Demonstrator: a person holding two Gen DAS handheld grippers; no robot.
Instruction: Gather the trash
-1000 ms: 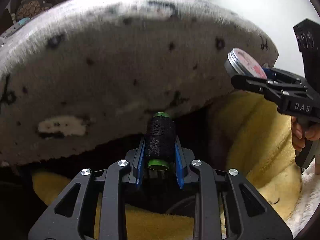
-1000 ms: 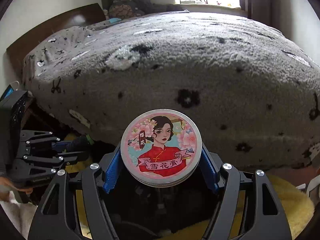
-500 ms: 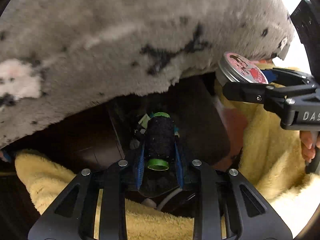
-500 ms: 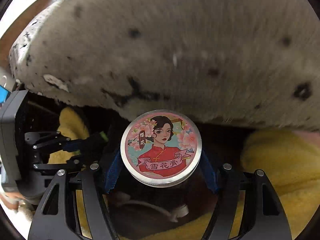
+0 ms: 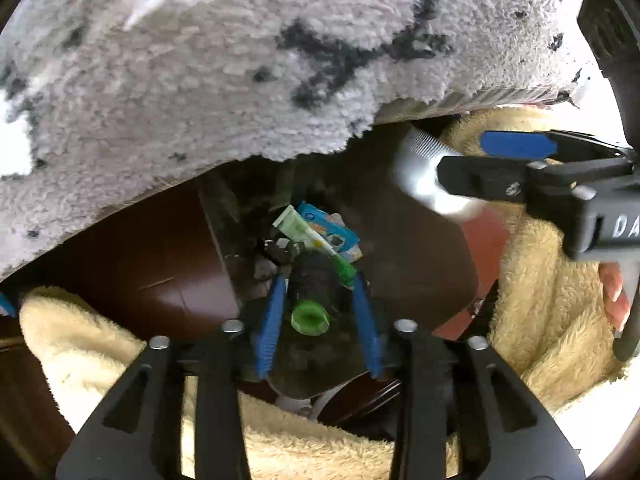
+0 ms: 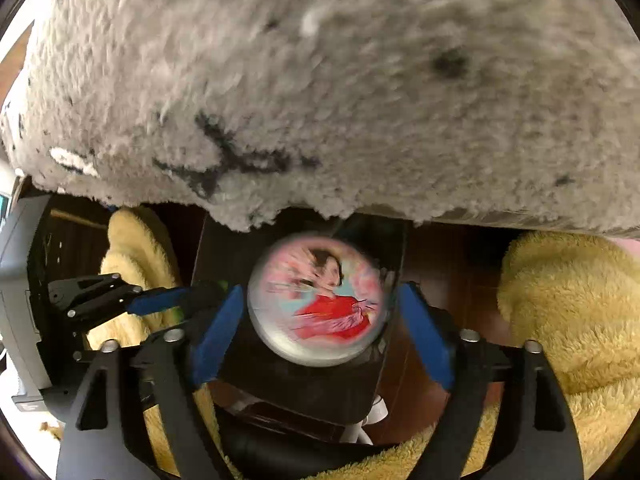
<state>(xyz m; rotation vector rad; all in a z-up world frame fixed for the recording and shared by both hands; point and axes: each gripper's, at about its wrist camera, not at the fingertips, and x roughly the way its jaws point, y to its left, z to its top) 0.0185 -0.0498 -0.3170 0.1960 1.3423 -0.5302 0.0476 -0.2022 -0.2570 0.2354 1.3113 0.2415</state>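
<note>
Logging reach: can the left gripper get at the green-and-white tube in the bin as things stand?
Probably not cleanly: the left gripper is open, but the black thread spool sits between its pads, overlapping the green-and-white tube.

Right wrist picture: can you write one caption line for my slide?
Open right tongs frame a blurred round tin with a lady in red on its lid, above a dark bin.

Above your jaws hangs a grey fleece blanket (image 5: 240, 80) with black marks. Yellow plush fabric (image 6: 568, 312) lies either side, over dark brown wood (image 5: 152, 248).
</note>
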